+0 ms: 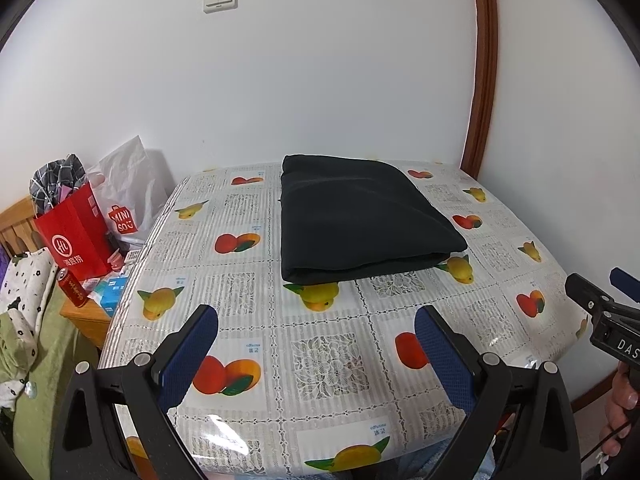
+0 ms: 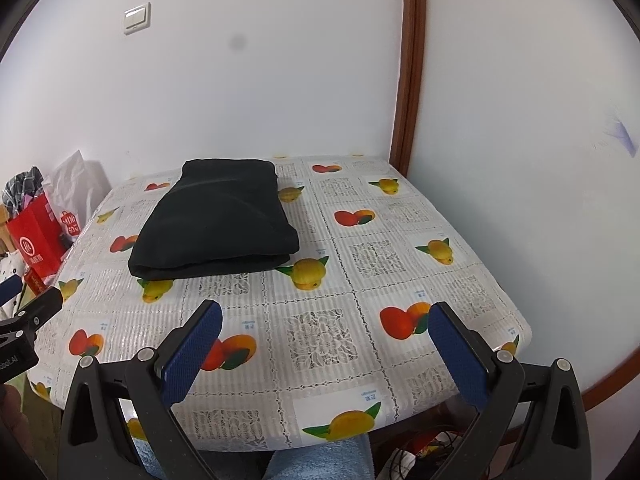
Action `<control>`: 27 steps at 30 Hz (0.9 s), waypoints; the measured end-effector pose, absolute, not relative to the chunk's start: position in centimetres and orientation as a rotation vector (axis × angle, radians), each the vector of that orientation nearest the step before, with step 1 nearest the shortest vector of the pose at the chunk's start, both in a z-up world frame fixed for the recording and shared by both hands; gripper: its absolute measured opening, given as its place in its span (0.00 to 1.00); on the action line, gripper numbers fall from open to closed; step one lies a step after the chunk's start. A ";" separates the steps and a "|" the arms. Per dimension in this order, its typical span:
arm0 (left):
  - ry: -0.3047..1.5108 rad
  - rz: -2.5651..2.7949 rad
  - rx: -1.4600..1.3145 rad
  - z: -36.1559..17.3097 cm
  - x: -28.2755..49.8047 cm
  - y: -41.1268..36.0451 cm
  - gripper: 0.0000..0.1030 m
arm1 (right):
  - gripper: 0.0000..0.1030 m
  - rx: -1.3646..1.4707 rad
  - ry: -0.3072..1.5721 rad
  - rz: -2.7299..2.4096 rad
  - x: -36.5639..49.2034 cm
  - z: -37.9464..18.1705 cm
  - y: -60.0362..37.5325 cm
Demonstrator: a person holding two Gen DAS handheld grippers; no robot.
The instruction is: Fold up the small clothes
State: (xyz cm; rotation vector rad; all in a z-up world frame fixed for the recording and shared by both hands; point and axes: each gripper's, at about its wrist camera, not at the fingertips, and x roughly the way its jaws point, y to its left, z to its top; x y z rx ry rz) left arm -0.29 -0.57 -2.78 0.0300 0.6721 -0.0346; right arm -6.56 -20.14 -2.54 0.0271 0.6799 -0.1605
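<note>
Cut off at the frame edge: most of the red paper bag [image 1: 74, 236] and white plastic bag [image 1: 128, 196], far to the left. One folded black cloth garment [image 1: 360, 220] only, a neat layered rectangle, lying ahead of both grippers on the fruit-printed plastic tablecloth [image 1: 320, 364]. Left gripper [image 1: 316, 324] spread wide, empty. Right gripper [image 2: 325, 320] likewise released, grasping nothing, well short of the garment.
</note>
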 end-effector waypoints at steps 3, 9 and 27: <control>0.668 -0.032 0.031 -2.7 -0.3 -0.6 0.97 | 0.98 0.031 0.682 -0.160 -6.6 -2.6 -20.1; 0.660 -0.025 0.024 -2.5 -0.4 -0.1 0.97 | 0.98 0.026 0.680 -0.167 -6.6 -2.5 -20.0; 0.662 -0.022 0.014 -2.6 -0.1 0.5 0.97 | 0.98 0.033 0.683 -0.184 -6.4 -2.3 -20.0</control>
